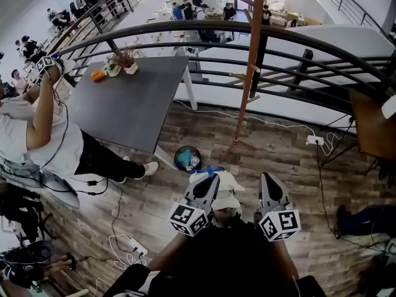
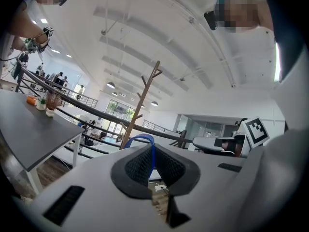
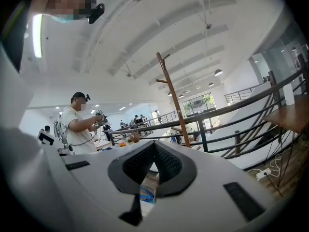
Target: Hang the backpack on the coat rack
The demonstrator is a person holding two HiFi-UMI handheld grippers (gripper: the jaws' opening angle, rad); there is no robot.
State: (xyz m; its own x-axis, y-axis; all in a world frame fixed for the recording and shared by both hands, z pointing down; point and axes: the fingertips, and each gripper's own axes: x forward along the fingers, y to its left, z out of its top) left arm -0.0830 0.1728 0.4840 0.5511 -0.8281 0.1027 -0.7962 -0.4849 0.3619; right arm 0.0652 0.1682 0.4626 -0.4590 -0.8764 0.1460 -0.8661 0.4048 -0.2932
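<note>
The backpack point(image 1: 226, 185) is held by its blue loop point(image 2: 144, 139), pinched in the left gripper point(image 1: 209, 179). The right gripper point(image 1: 267, 179) is closed on nothing visible. The far coat rack point(image 1: 250, 60) is not yet reached, so hanging remains.

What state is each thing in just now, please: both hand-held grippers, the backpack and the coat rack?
Left hand-held gripper: shut on the blue loop of the backpack.
Right hand-held gripper: jaws together, nothing seen clamped.
Backpack: not hung, held low by its loop.
Coat rack: upright, pegs bare.
</note>
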